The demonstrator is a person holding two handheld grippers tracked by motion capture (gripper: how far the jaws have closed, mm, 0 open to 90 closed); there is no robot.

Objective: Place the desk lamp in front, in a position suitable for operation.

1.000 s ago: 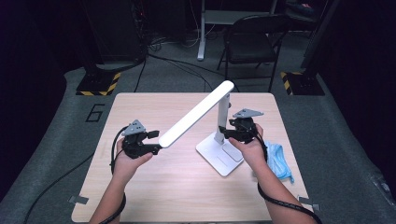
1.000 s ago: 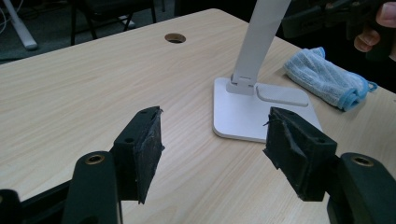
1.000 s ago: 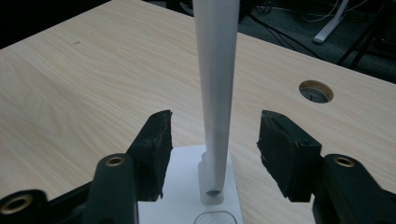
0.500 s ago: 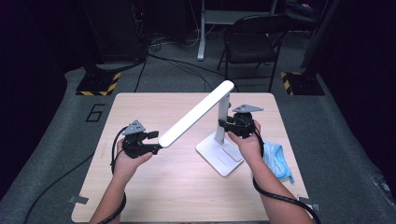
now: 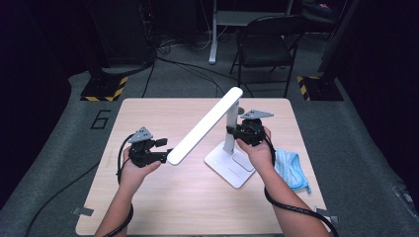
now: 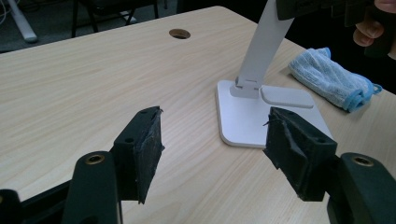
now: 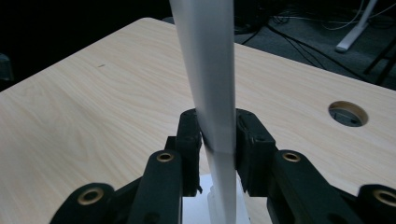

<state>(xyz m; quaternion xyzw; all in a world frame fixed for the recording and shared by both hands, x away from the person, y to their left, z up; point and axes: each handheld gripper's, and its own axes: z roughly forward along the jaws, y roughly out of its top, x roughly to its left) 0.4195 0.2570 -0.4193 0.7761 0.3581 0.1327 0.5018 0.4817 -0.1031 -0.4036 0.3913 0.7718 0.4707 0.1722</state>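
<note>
The right gripper clamps the lamp post at the table's right, while the left gripper, wide open and empty, seems just left of the lamp head, whose long axis slopes down toward it.

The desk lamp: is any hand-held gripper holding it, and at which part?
Yes. The right hand-held gripper is shut on the desk lamp, gripping its upright post. The left hand-held gripper is open and holds nothing.
</note>
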